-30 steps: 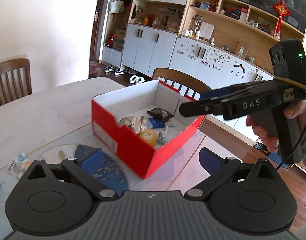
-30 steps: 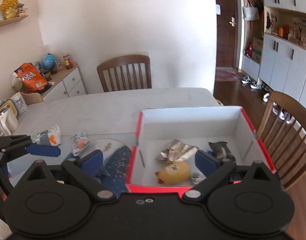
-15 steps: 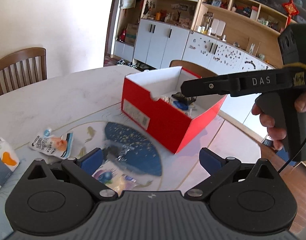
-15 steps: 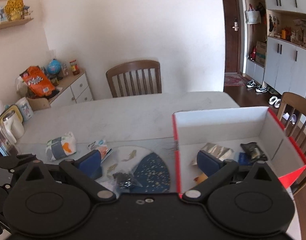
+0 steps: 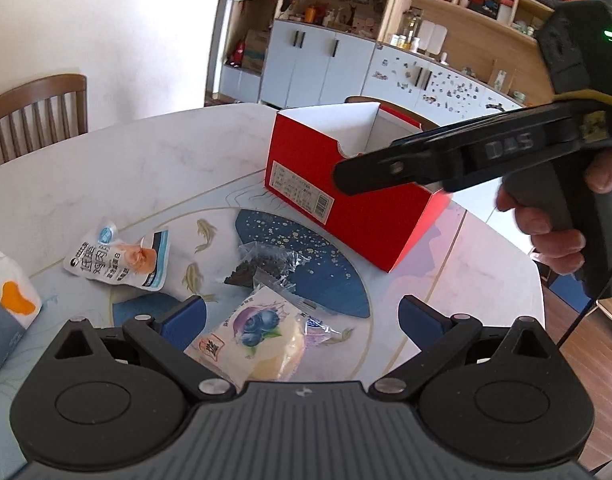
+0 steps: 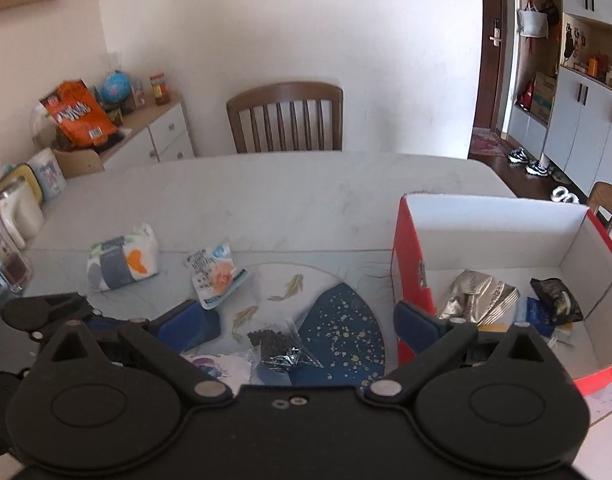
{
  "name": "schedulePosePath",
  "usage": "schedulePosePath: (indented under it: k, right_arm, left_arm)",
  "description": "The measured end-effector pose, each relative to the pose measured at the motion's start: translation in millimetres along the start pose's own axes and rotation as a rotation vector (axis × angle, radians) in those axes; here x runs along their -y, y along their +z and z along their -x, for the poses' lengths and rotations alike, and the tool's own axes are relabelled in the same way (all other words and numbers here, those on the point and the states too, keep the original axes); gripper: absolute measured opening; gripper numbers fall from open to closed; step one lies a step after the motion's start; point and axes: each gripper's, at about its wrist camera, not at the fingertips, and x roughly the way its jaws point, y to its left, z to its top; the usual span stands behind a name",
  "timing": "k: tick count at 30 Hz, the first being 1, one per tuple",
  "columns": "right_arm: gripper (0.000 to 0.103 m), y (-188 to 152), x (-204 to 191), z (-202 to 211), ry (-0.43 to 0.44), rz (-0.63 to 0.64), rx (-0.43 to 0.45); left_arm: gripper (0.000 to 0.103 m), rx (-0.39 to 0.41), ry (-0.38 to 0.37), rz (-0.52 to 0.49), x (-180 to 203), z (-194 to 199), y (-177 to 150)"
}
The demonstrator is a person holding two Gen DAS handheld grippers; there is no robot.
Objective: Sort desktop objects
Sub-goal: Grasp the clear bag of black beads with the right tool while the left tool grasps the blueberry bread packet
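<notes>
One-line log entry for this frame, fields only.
left gripper: open, over blueberry snack pack | right gripper: open, empty | red box: partly filled

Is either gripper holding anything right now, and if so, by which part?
Nothing is held. The left gripper is open above the blueberry packet; the right gripper is open and empty over the clear bag of dark bits.

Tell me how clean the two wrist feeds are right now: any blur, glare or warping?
Left wrist view: sharp near the blueberry packet; strong fisheye bend at the cupboards; a pinkish tint on the table beside the red box. Right wrist view: slightly soft overall, bright daylight washes out the wall, and the box's white inside is nearly blown out.
</notes>
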Motion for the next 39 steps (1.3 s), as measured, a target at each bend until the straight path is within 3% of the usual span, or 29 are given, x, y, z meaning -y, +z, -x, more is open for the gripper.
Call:
schedulePosePath:
  k: [8,24,39]
  right_arm:
    - [0.099,-5.0,-3.5,-41.5,-0.008,0.016,-0.08]
    - [0.096,-8.4,-6.7,-100.7,0.031,0.02,-0.198]
    - [0.073,-15.5,-6.8,-122.7,0.061,-0.004,-0.265]
  left_arm:
    - [0.103,-0.023,-0.01,-0.066,-11.9,-21.4,-5.8]
    - [0.103,-0.086,-0.068,-0.04,-31.8,-54.2,-10.3]
    - [0.098,-0.081,-0.075,-0.053,-32.8,-65.1,-16.3]
